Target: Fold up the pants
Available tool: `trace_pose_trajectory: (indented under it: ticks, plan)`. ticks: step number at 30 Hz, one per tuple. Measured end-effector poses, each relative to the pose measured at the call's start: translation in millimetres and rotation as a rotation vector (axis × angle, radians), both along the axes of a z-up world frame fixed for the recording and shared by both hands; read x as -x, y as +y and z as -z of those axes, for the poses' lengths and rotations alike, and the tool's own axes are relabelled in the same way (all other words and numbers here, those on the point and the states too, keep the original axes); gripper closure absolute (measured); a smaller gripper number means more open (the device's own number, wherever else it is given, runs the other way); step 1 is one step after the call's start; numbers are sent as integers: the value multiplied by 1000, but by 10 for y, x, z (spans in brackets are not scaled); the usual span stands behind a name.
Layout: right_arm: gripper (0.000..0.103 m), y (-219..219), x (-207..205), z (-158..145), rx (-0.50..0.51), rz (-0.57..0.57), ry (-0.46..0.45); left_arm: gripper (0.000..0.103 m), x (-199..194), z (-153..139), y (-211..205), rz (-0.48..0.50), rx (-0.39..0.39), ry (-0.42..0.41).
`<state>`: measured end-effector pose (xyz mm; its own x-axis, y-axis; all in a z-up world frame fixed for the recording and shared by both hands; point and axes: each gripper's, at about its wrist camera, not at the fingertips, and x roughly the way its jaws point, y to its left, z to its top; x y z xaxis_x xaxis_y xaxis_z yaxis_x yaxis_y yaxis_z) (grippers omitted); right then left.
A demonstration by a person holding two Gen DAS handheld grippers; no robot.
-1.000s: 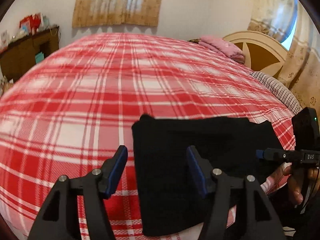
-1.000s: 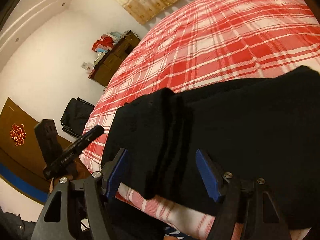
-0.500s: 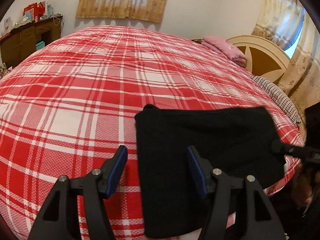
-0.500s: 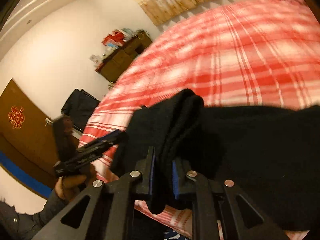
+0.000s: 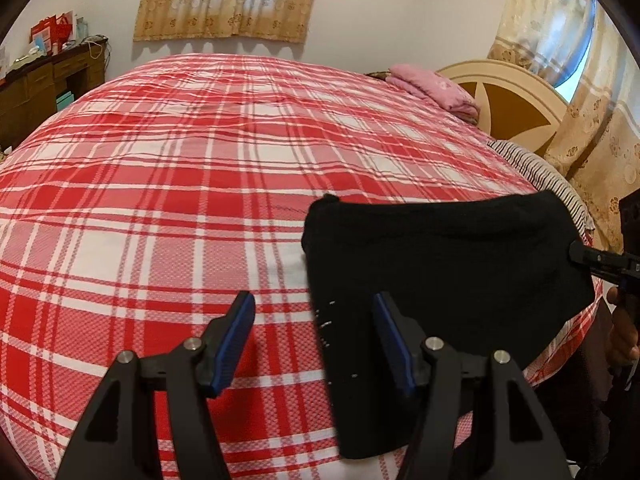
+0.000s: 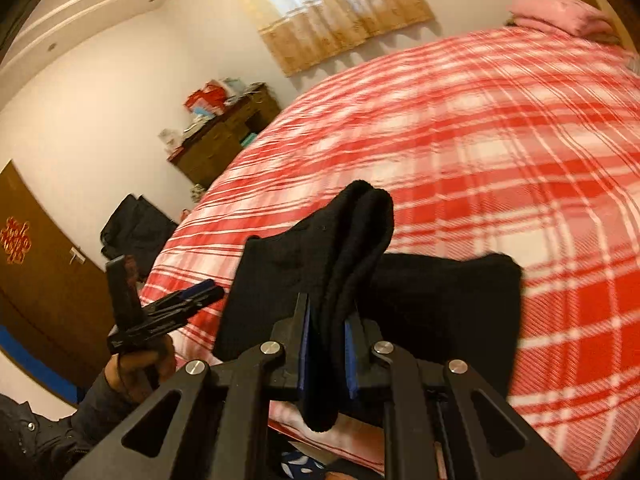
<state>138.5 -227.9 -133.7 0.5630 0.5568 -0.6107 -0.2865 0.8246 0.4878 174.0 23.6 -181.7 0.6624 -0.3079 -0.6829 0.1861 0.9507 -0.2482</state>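
Observation:
Black pants (image 5: 440, 260), folded into a thick pad, lie near the front right edge of the red plaid bed (image 5: 160, 200). My left gripper (image 5: 314, 320) hovers open over the pad's left edge, one blue pad above the fabric and the other above the bedspread. In the right wrist view my right gripper (image 6: 326, 320) is shut on a bunched edge of the pants (image 6: 440, 300), which rises off the bed (image 6: 500, 140) in a peak. The left gripper (image 6: 180, 304) shows at the left there, held by a hand. The right gripper's body (image 5: 600, 264) pokes in at the far right.
A folded pink blanket (image 5: 436, 88) lies by the cream headboard (image 5: 508, 100). A cluttered wooden dresser (image 5: 40, 80) stands along the far wall. A black bag (image 6: 136, 224) sits on the floor beside a brown door (image 6: 32, 280). Curtains hang behind the bed.
My right gripper went from open around the pants' edge to shut on it, then rose and pulled the fabric up. The left gripper has stayed open and almost still.

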Motion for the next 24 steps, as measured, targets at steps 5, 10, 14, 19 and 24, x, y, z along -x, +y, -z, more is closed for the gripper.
trace_pose_trajectory:
  ticks: [5,10,14,19,24]
  plan:
    - [88,-213,30,113,-1,45,26,34,-12,18,-114,16,-20,6]
    - [88,-363,55,215,-14,79,53,34,-12,8,-229,37,-40,8]
    - [88,-464,31,373,6,123,88,34,-39,32,-308,46,-62,14]
    - [79,-610,45,487,-26,161,115,34,-44,57,-399,56,-92,14]
    - [69,-645,163,238,81,241,9,34,-60,102,-443,50,-114,16]
